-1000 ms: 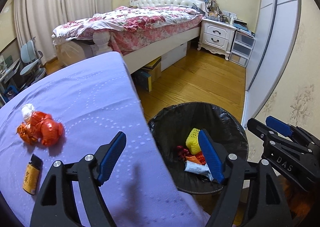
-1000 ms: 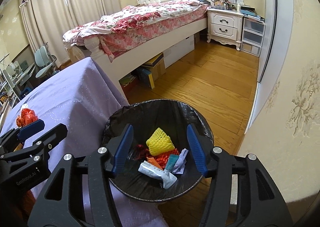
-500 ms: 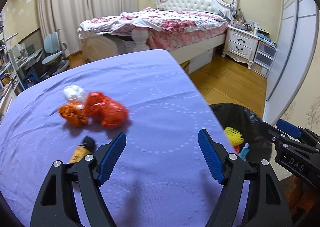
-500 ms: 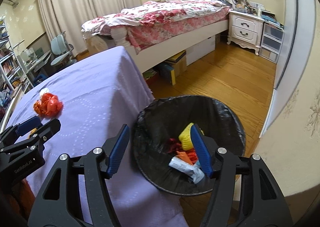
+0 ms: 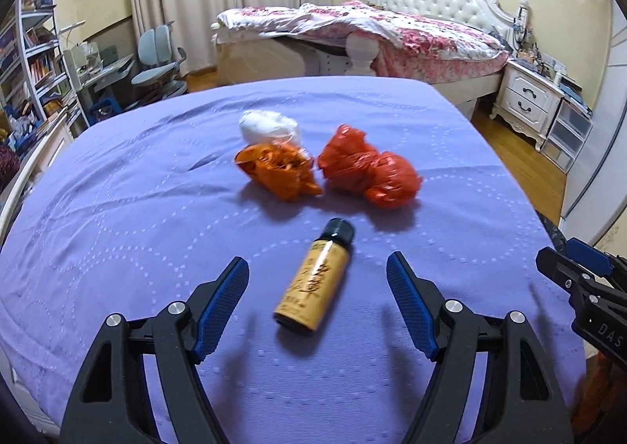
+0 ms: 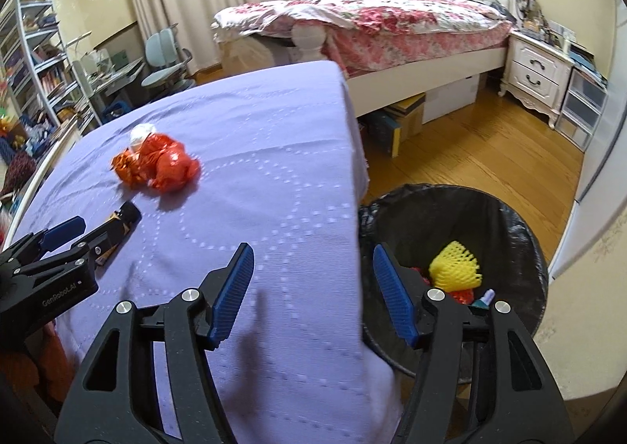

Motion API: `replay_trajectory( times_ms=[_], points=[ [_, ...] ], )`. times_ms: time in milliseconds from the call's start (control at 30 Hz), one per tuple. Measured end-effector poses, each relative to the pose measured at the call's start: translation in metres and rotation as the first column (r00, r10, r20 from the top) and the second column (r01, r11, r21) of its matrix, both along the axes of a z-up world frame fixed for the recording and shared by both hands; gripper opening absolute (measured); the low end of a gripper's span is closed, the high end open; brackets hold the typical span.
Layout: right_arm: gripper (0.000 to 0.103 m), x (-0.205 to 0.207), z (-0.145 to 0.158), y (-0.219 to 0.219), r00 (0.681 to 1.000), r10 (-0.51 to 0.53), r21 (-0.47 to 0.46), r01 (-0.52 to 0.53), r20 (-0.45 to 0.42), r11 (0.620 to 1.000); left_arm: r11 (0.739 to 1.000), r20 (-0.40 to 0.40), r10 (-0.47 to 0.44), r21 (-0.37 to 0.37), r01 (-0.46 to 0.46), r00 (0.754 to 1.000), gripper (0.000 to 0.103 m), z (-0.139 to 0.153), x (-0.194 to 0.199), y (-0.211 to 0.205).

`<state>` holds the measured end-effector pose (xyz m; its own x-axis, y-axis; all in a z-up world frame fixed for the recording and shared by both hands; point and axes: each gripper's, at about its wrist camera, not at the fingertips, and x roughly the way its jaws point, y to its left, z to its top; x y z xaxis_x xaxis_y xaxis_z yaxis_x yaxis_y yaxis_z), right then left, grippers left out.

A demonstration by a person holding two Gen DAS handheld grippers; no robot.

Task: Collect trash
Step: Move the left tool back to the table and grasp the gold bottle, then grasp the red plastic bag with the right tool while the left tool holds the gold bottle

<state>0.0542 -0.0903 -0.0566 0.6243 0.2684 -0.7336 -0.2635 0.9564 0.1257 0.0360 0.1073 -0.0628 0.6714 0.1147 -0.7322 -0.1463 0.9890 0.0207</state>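
- A round bin lined with a black plastic bag (image 6: 521, 232) stands on the wooden floor just beside the edge of the table covered in a purple quilted cloth (image 5: 156, 209).
- Inside the bin lie a yellow foam fruit net (image 6: 454, 263), some red and orange scraps under it, and a small pale tube-like piece near the rim; what the scraps are cannot be told.
- On the cloth, a small amber bottle with a black cap and a tan label (image 5: 315, 279) lies on its side, cap pointing away from the left wrist camera.
- Beyond the bottle sit three crumpled pieces close together: a red plastic bag wadded into a ball (image 5: 368, 171), an orange foil wrapper (image 5: 278, 169) just beside it, and a white crumpled wad (image 5: 270, 126) touching the orange wrapper from behind.
- The left gripper (image 5: 317, 287) hangs over the bottle with the bottle between its blue-padded fingers; the jaws have just been closing a little, yet the pads stand clear of the bottle on both sides, so it grips nothing.
- The right gripper (image 6: 313, 287) is spread apart and empty, over the table edge, one finger above the cloth, the other above the bin.
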Motion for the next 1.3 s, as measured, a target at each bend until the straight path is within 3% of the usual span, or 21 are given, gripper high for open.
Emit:
replay_trajectory(
  times_ms=[167,233,367,833,1033,1300],
  points=[
    [0.062,0.003,-0.001,0.021,0.999,0.037,-0.024,-0.037,-0.008,0.999,0.999,-0.042,-0.015,-0.031,0.014,0.999,0.057,-0.007,0.005,0.008],
    [0.062,0.003,-0.001,0.028,0.999,0.045,-0.025,-0.045,-0.009,0.999,0.999,-0.06,-0.029,-0.047,0.026,0.998,0.044,-0.01,0.006,0.009],
    [0.062,0.005,-0.001,0.044,0.997,0.074,-0.031,-0.074,-0.013,0.997,0.998,-0.059,-0.045,-0.042,0.043,0.997,0.028,-0.011,0.005,0.013],
    [0.062,0.033,-0.005,0.116,0.981,0.188,-0.037,-0.19,-0.051,0.981,0.995,-0.052,0.072,-0.068,-0.075,0.996,0.028,-0.01,-0.004,0.077],
    [0.062,0.054,-0.009,0.15,0.98,0.193,-0.073,-0.196,-0.049,0.978,0.987,-0.047,0.142,-0.071,-0.145,0.989,0.028,-0.01,0.0,0.107],
    [0.064,0.073,-0.01,0.164,0.983,0.177,-0.088,-0.181,-0.049,0.98,0.978,-0.039,0.185,-0.088,-0.188,0.982,0.028,-0.01,0.006,0.126]
  ],
)
